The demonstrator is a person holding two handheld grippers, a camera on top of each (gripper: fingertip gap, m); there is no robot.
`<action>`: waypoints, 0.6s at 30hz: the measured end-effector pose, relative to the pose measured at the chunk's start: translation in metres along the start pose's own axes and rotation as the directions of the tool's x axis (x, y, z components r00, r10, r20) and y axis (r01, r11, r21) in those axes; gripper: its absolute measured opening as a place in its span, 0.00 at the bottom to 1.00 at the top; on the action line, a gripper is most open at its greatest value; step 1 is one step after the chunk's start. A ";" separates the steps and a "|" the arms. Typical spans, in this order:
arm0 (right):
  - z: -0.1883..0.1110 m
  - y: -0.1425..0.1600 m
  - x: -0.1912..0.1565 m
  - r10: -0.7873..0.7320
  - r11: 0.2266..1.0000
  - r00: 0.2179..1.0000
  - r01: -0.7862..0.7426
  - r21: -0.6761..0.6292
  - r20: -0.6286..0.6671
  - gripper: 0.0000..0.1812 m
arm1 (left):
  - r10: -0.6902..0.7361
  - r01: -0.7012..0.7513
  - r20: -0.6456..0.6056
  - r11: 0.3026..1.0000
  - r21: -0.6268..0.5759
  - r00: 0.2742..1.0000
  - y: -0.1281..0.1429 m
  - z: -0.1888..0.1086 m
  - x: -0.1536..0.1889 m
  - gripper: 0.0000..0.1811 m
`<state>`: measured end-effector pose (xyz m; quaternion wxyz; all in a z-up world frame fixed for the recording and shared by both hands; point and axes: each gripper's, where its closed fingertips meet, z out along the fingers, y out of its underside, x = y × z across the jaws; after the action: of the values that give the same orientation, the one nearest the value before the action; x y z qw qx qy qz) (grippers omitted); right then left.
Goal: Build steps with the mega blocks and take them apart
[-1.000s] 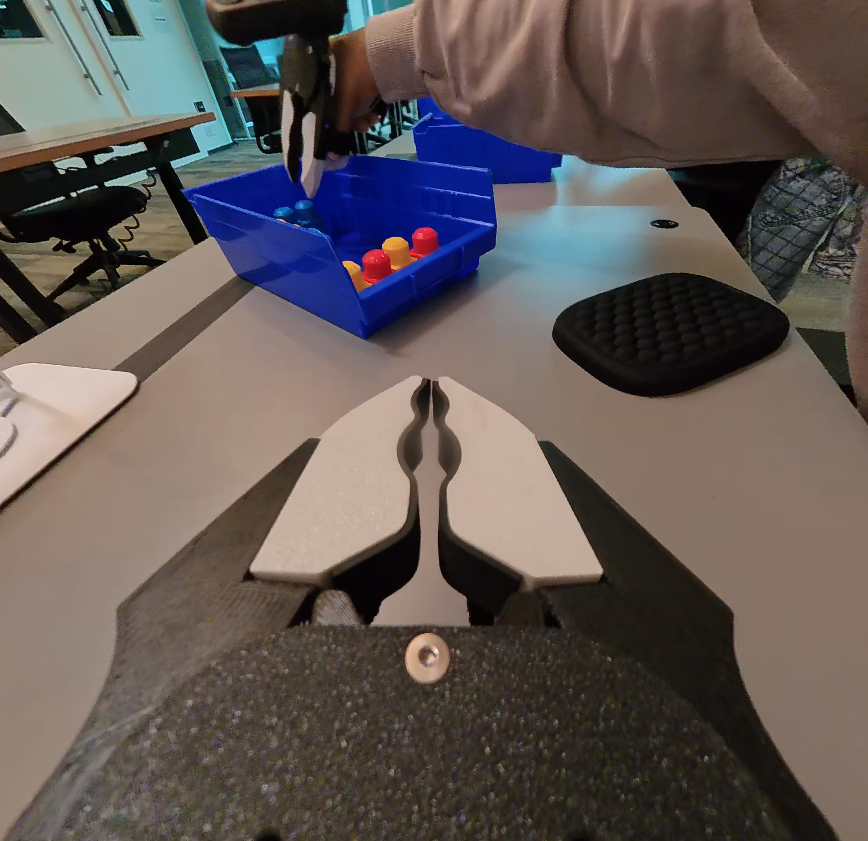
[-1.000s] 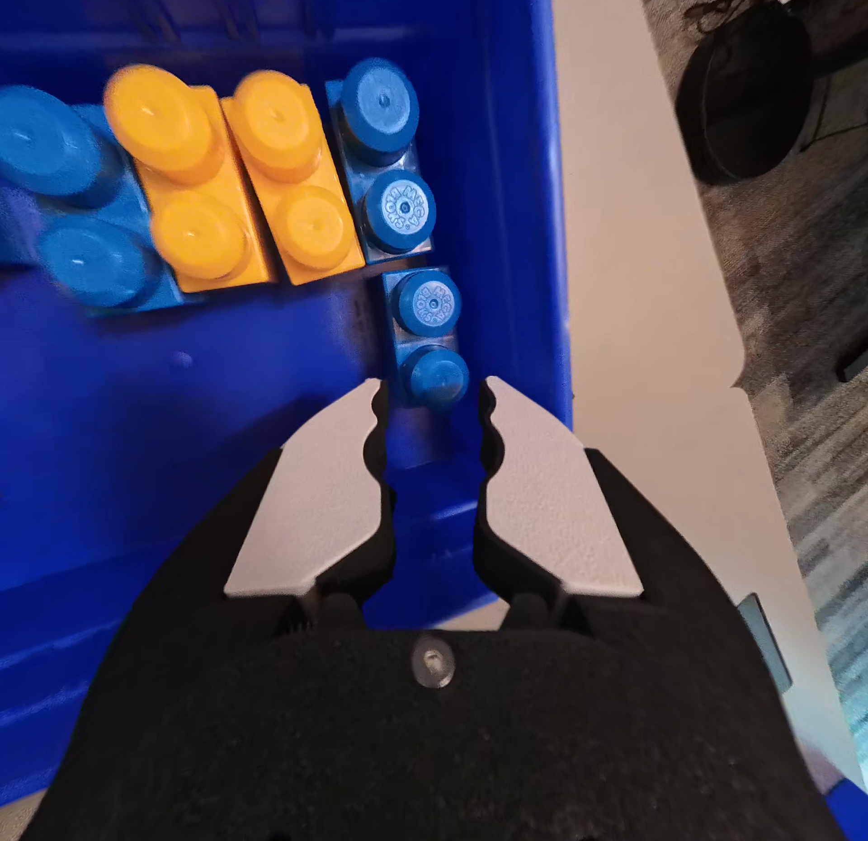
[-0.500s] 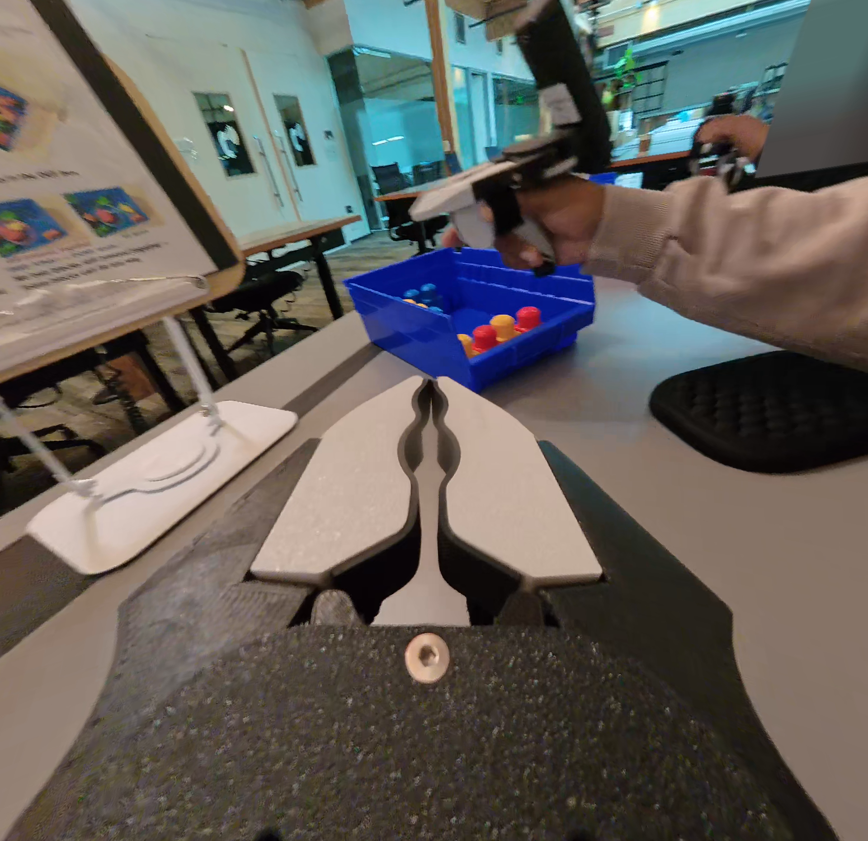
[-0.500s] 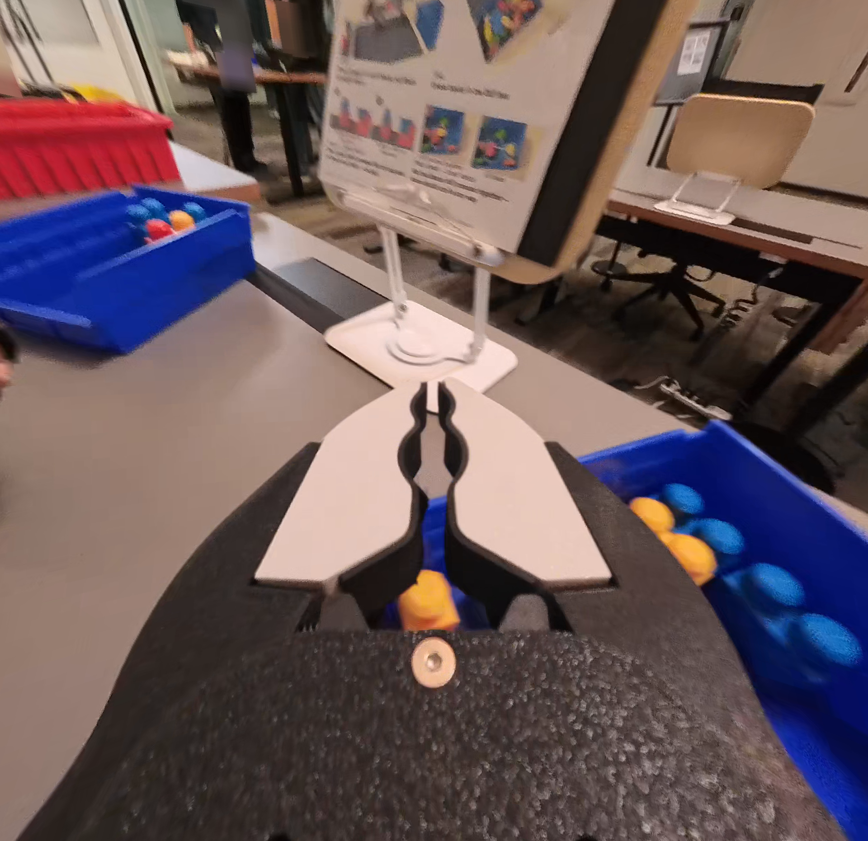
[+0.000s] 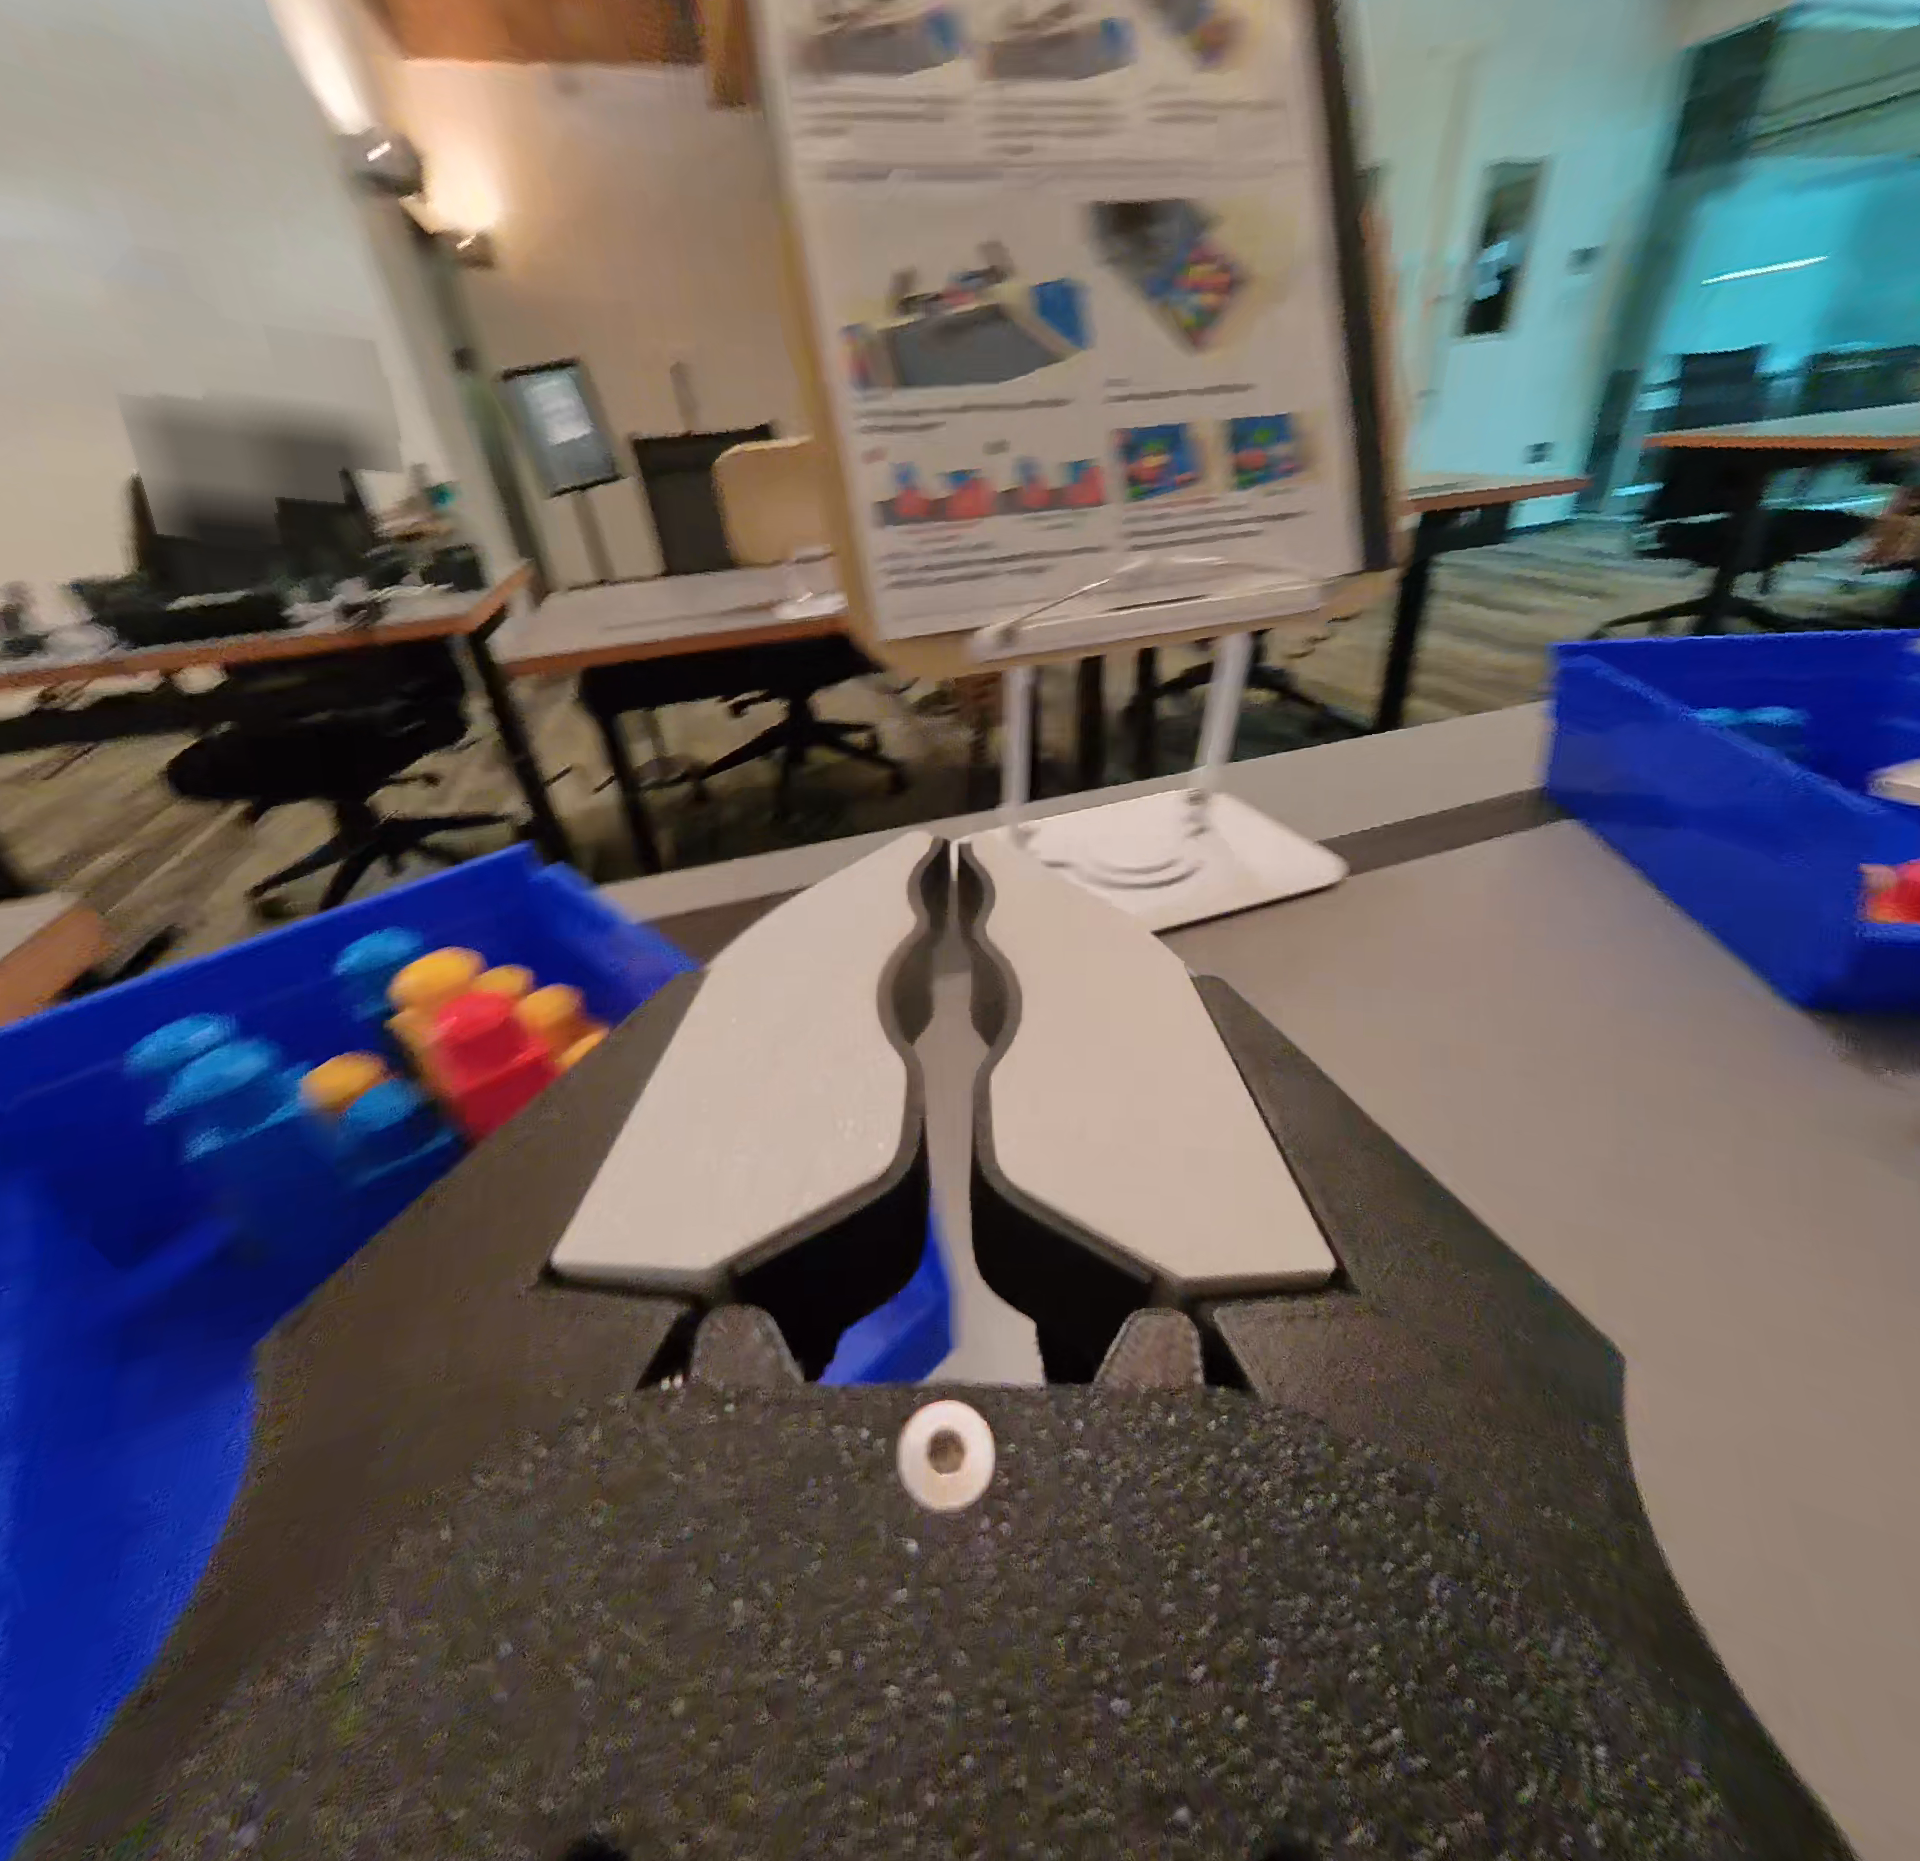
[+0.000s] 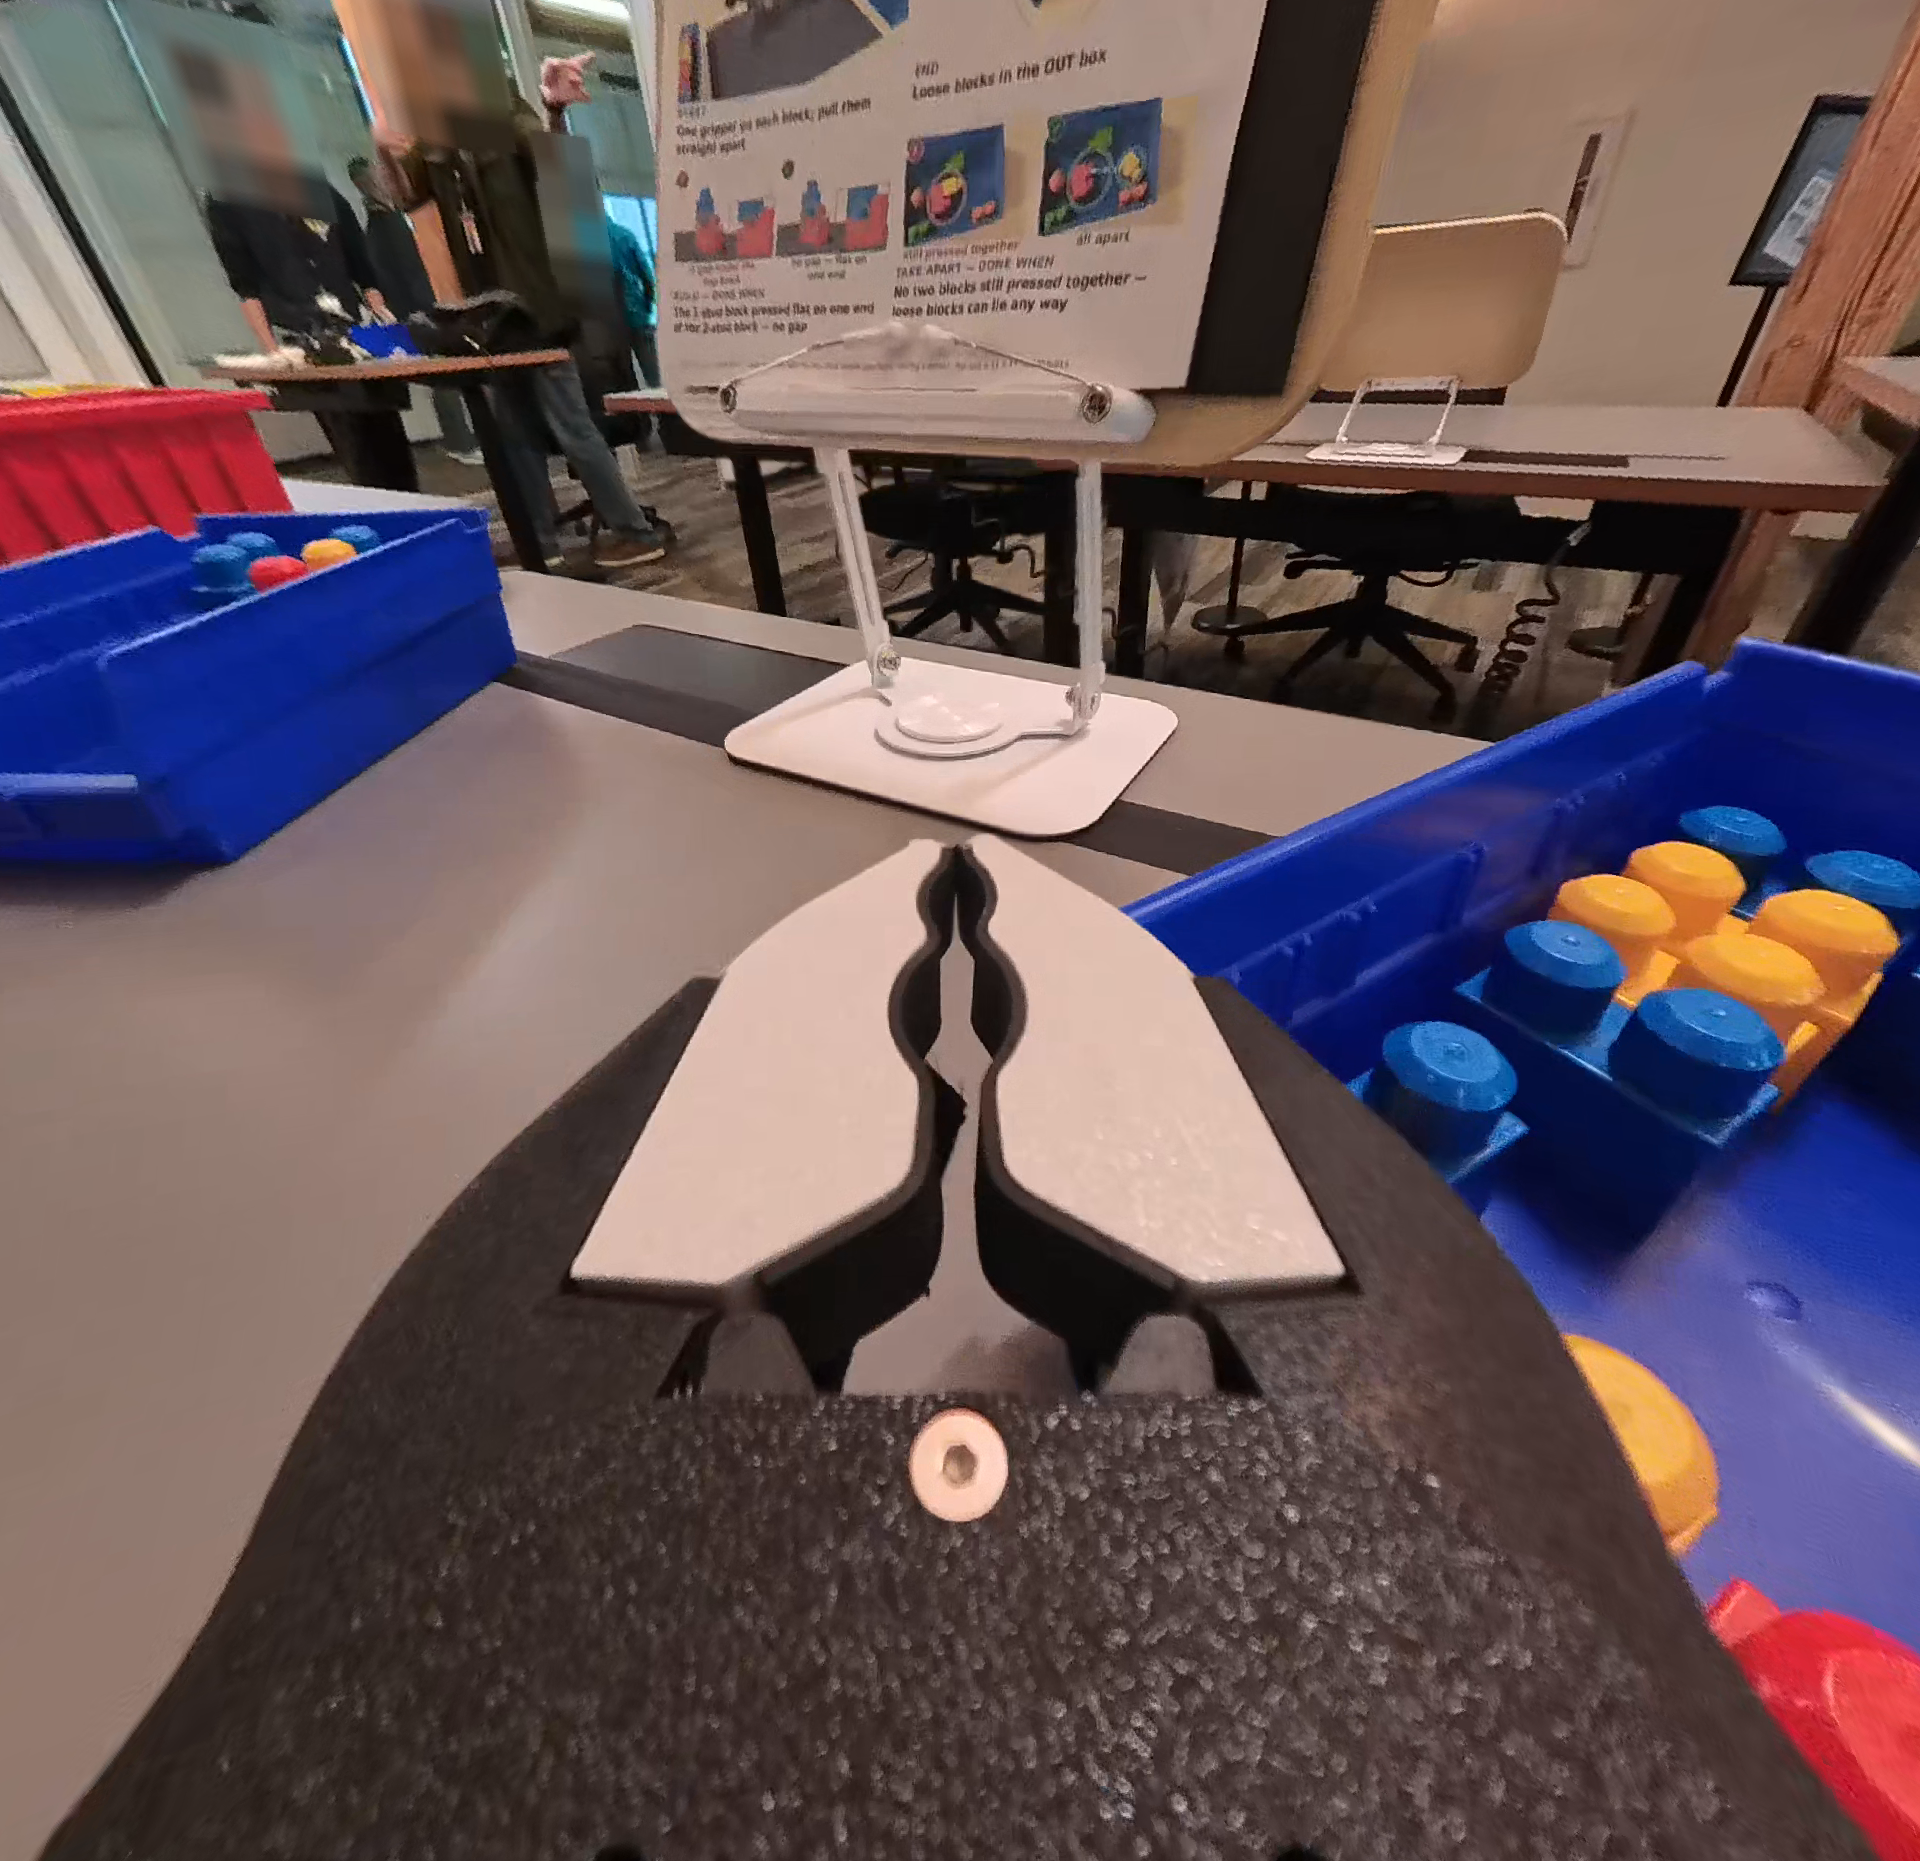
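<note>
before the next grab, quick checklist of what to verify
1. Right claw empty: ok, shut on nothing.
2. Left claw empty: ok, shut on nothing.
3. Claws open for a grab: not ok, both shut.
4. Blocks within reach: ok, blue block and orange blocks lie in the blue bin beside the right claw.
5. Grey table between the bins free for building: ok.
6. Any steps built yet: cannot tell.

blocks (image 6: 1683,990): blue/orange/red, loose, studs up | in blue bin (image 6: 1351,938) | more in 2nd bin (image 6: 260,658)
</note>
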<state>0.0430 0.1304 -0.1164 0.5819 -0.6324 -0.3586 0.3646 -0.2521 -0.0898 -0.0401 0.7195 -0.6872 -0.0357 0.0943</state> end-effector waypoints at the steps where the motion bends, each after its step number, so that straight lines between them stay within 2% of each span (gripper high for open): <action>1: 0.001 0.002 -0.001 0.000 1.000 1.000 0.000 -0.002 0.003 0.00 | -0.009 0.010 0.053 1.000 -0.028 0.999 0.003 -0.004 -0.019 0.02; 4: 0.001 0.003 -0.001 -0.008 1.000 1.000 0.008 -0.002 0.005 0.00 | -0.021 0.040 0.181 0.994 -0.106 0.983 0.011 -0.013 -0.069 0.09; 9: 0.001 0.000 -0.009 -0.039 0.999 0.999 0.038 0.003 0.022 0.00 | 0.046 0.052 0.286 0.944 -0.325 0.957 0.030 -0.017 -0.125 0.20; 15: 0.000 0.000 -0.016 -0.058 0.998 0.997 0.058 -0.004 0.050 0.00 | 0.108 0.106 0.356 0.839 -0.533 0.928 0.071 -0.011 -0.163 0.24; 18: -0.001 0.001 -0.017 -0.063 0.998 0.997 0.063 -0.008 0.051 0.00 | 0.113 0.128 0.380 0.822 -0.555 0.918 0.089 0.003 -0.171 0.25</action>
<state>0.0353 0.1149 -0.1169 0.5808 -0.6139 -0.3949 0.3604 -0.4279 -0.1154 -0.1156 0.4593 -0.8364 -0.2095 0.2135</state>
